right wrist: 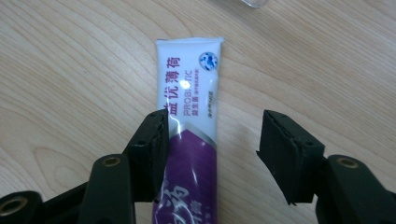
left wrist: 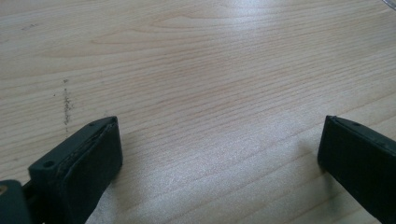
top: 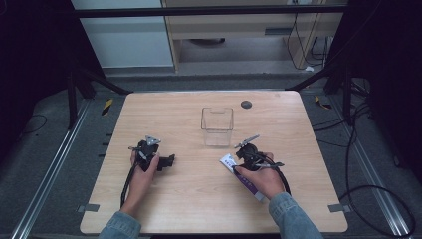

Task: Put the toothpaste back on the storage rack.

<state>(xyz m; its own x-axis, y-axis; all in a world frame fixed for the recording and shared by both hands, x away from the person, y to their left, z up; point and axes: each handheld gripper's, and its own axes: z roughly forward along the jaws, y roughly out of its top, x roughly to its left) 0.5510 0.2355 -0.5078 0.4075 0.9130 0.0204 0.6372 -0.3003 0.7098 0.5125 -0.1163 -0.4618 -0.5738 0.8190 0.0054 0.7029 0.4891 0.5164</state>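
A white and purple toothpaste tube (top: pixel 251 187) lies flat on the wooden table (top: pixel 199 199), at the front right. My right gripper (top: pixel 239 160) sits low over it, open. In the right gripper view the tube (right wrist: pixel 189 84) runs up between the jaws of the right gripper (right wrist: pixel 215 135): the left jaw stands against the tube's edge and the right jaw is a gap away from it. My left gripper (top: pixel 168 161) rests at the front left with its jaws pointing right. It is wide open over bare wood in the left gripper view (left wrist: pixel 219 140).
A clear, empty plastic container (top: pixel 217 125) stands upright at the table's middle, just beyond the right gripper; its corner (right wrist: pixel 254 2) peeks in at the top of the right gripper view. A dark round mark (top: pixel 246 104) lies behind it.
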